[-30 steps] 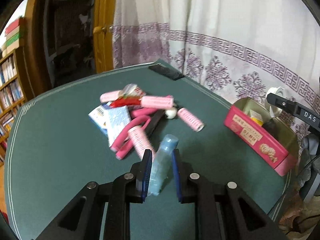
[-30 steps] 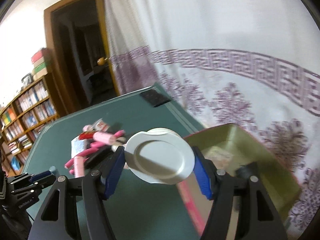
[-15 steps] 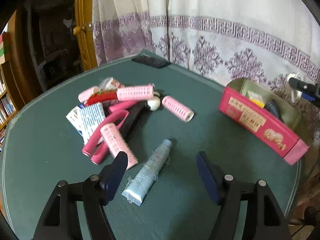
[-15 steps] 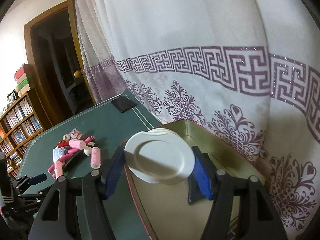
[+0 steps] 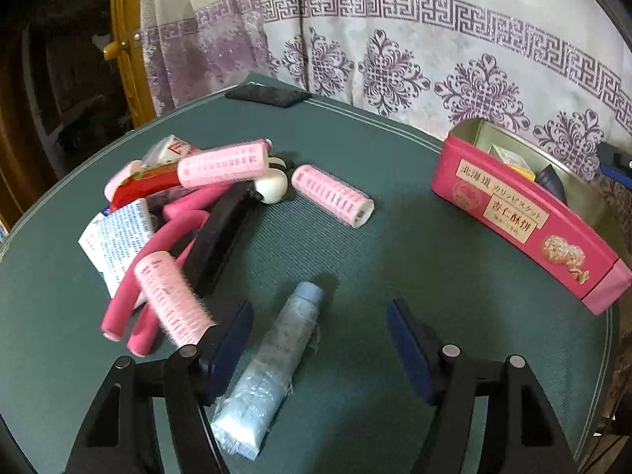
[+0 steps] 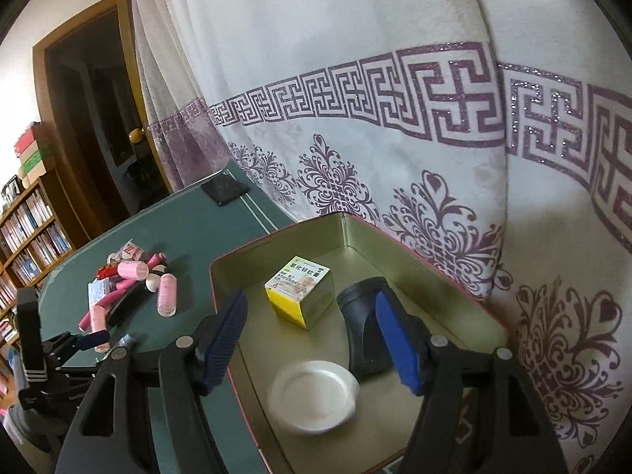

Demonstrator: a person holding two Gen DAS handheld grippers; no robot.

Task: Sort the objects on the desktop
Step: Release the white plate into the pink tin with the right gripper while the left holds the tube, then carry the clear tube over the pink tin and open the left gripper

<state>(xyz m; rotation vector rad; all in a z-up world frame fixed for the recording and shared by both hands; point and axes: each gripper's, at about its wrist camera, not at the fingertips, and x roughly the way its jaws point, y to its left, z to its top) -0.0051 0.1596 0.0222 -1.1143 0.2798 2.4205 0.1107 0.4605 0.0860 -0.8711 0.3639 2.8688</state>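
My left gripper (image 5: 320, 339) is open above a pale blue tube (image 5: 272, 359) that lies on the green table (image 5: 395, 245) between its fingers. Pink hair rollers (image 5: 331, 195), pink foam rods, a leaflet (image 5: 118, 241) and a white ball (image 5: 270, 187) are piled at the left. My right gripper (image 6: 312, 335) is open over the pink tin box (image 6: 347, 229). Inside the box lie a white round lid (image 6: 314, 393), a yellow and white carton (image 6: 300, 290) and a dark container (image 6: 361, 331). The box also shows in the left wrist view (image 5: 525, 221).
A black flat object (image 5: 268, 94) lies at the table's far edge. A patterned white curtain (image 6: 395, 118) hangs right behind the table and box. A wooden door frame (image 5: 126, 39) and a bookshelf (image 6: 27, 229) stand at the left.
My left gripper opened and let the blue tube down onto the table, then stayed over it. My right gripper carried the white lid over the box and let it fall inside.
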